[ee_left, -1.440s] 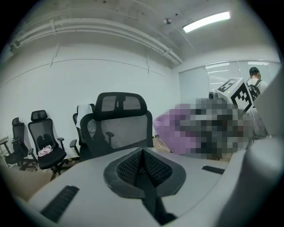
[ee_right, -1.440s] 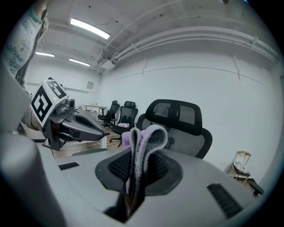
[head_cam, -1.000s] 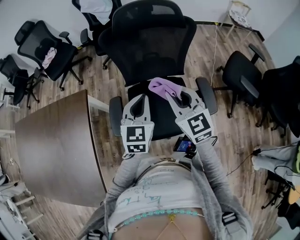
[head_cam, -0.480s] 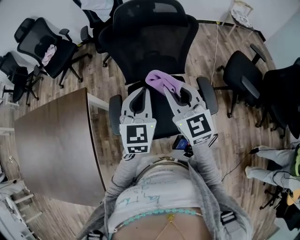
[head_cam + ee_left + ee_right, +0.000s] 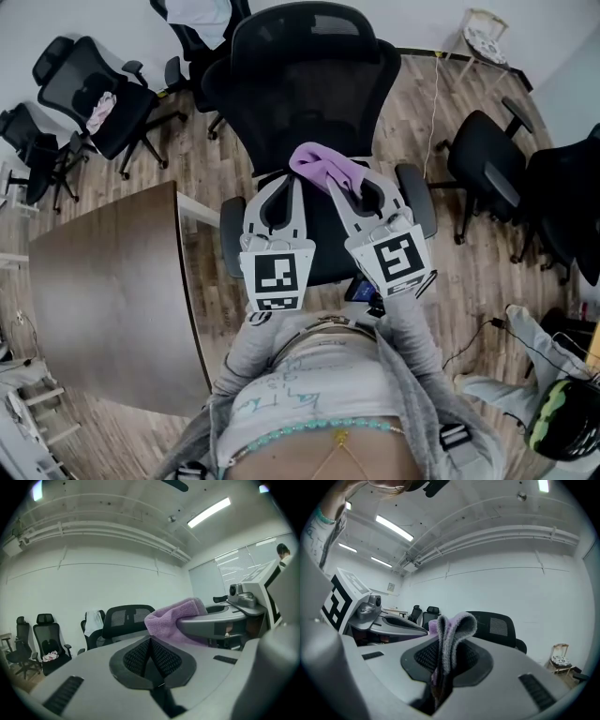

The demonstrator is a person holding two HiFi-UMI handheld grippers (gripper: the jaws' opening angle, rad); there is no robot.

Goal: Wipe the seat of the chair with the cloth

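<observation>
A black mesh office chair [image 5: 305, 84] stands right in front of me, its seat [image 5: 323, 246] mostly hidden under both grippers. My right gripper [image 5: 349, 190] is shut on a folded purple cloth [image 5: 324, 167], which sticks out past its tips over the back of the seat; in the right gripper view the cloth [image 5: 449, 641] stands pinched between the jaws. My left gripper [image 5: 286, 197] hovers beside it over the seat's left half, shut with nothing in it. The left gripper view shows the cloth [image 5: 174, 618] to its right and another black chair [image 5: 127, 619] beyond.
A brown table [image 5: 112, 295] lies at my left. Several black office chairs stand around: two at the far left [image 5: 89, 98], one behind [image 5: 192, 37], others at the right [image 5: 487, 159]. A small white stool [image 5: 483, 33] sits far right, and cables run over the wood floor [image 5: 487, 323].
Both grippers have edged slightly forward over the seat, the right one carrying the cloth toward the backrest. A person's leg has moved at the lower right.
</observation>
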